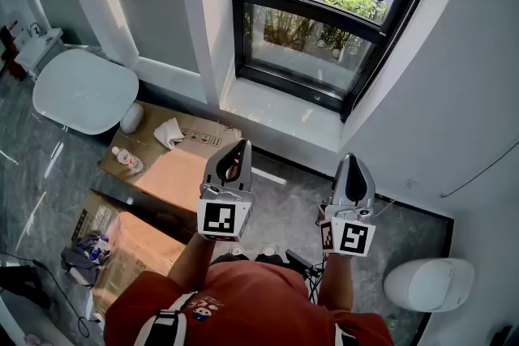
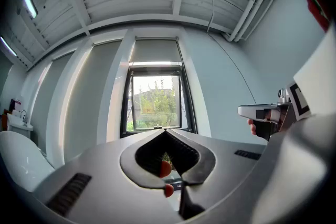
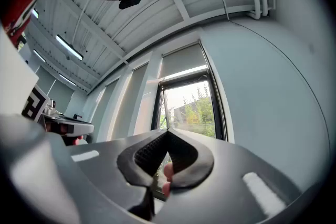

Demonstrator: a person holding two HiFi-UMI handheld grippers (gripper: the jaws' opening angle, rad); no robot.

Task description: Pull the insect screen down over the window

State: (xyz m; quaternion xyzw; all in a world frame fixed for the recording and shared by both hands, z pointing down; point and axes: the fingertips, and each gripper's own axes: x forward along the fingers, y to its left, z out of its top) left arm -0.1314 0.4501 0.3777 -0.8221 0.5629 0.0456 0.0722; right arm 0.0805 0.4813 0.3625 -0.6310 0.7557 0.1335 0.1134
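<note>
Facing the window [image 1: 312, 53] squarely, both tools are held low and side by side, well short of the glass. In the head view the left gripper [image 1: 241, 144] is seen at 6 o'clock below the frame's left edge. The right gripper [image 1: 354, 159] is seen below the right half of the frame, so neither is clearly the nearer. The fingers of each are pressed together with nothing pinched between them, as is shown in both gripper views.

The screen is not yet drawn over the glass; trees and shrubs are seen plainly through the whole opening. In the left gripper view a pale bar [image 2: 156, 64] is seen across the top of the opening, under a grey panel [image 2: 155, 51]. This bar is judged to be the screen's pull rail, though a handle on it cannot be made out. Its long axis is laid level, from 9 o'clock to 3 o'clock across the frame.

From the fingers of the left gripper the bar is found straight up at 12 o'clock, well apart and far above. In the right gripper view it is found up towards 1 o'clock. Both tools are tipped slightly upward only, so a long raise is judged necessary before anything can be gripped. The fingers would first have to be spread, and the rail taken across its short side. The pull would then be carried straight down towards 6 o'clock, to the sill [image 1: 276, 113].
</note>
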